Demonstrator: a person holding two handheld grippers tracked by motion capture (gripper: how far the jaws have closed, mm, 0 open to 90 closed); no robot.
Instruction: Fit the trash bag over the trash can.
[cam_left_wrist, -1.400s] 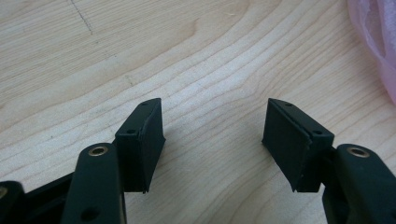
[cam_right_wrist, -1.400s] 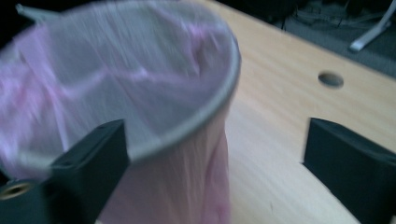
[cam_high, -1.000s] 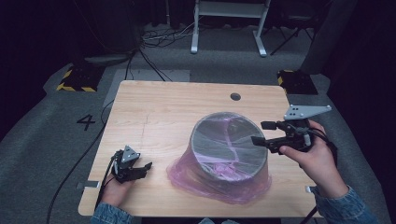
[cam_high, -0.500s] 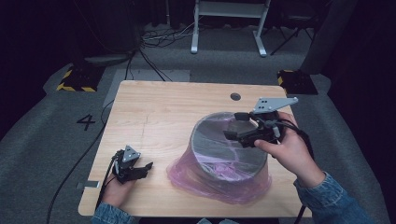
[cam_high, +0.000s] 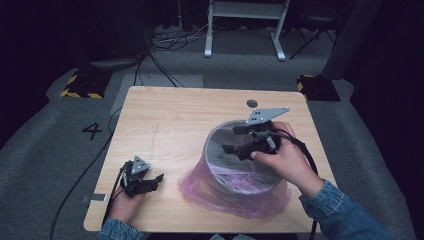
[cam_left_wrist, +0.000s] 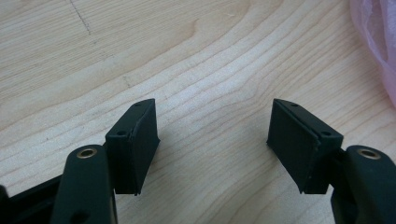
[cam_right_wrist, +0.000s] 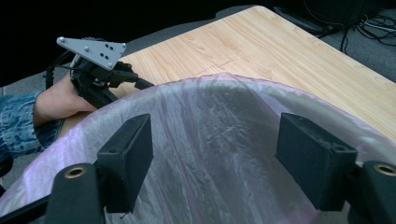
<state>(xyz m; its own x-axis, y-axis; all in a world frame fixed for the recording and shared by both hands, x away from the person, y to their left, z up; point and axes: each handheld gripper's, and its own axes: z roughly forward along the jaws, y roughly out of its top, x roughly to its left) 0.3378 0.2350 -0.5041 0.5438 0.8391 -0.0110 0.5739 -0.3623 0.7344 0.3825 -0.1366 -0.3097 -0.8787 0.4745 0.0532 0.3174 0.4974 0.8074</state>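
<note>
A round grey bin (cam_high: 216, 161) stands on the right half of the wooden table (cam_high: 170, 120), lined with a thin pink plastic bag (cam_high: 200, 192) that spills out around its foot. My right gripper (cam_high: 230, 139) hovers over the bin's mouth, pointing left. It is open, and its jaws have just closed a little with nothing between them. In the right gripper view the jaws (cam_right_wrist: 215, 144) frame the bag-covered rim (cam_right_wrist: 224, 77). My left gripper (cam_high: 156, 181) rests near the table's front left edge, open over bare wood (cam_left_wrist: 212, 140).
A small grey round cap (cam_high: 251, 103) sits in the tabletop behind the bin. Cables (cam_high: 165, 45) and a white stand (cam_high: 245, 30) are on the floor beyond the table. A yellow-black block (cam_high: 80, 86) lies at the far left.
My right hand has carried its gripper leftward from the bin's right side to over the bin's opening. The left gripper has stayed put.
</note>
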